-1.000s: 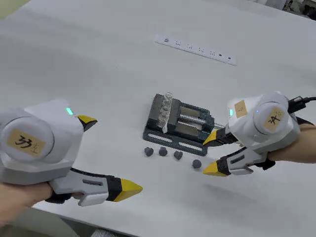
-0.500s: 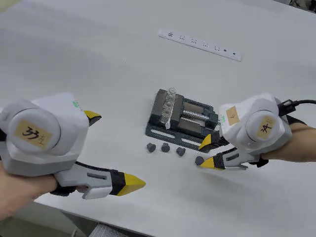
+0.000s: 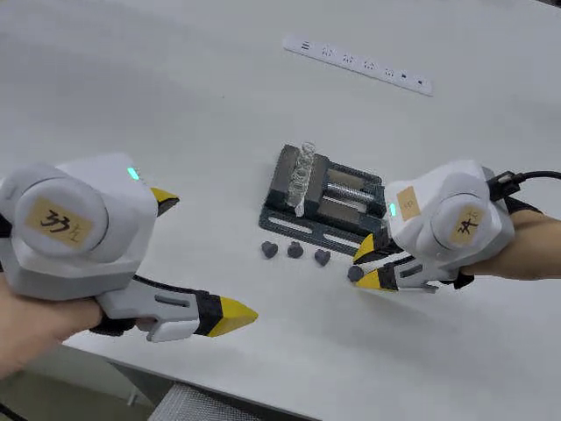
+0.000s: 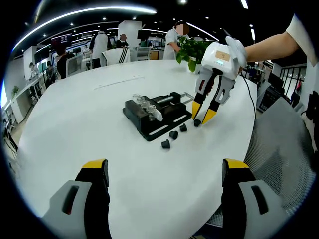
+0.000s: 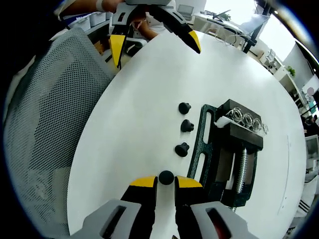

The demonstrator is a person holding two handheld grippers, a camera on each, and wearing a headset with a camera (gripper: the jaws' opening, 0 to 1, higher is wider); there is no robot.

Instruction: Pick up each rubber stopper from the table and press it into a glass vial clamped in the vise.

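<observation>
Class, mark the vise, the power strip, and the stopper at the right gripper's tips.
Vise point(image 3: 307, 231), head view, base flange.
Power strip point(image 3: 359, 64), head view, middle of top face.
Stopper point(image 5: 166, 177), right gripper view, its round top.

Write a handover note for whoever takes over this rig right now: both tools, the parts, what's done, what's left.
Left tool: open, empty, held above the table near its front edge.
Right tool: down at the table, jaws narrowed on either side of the rightmost stopper; grip not confirmed.
Three more stoppers lie in a row in front of the vise.
Vials are clamped in the vise, mouths looking open.
Done: nothing seated. Left: all four stoppers.
</observation>
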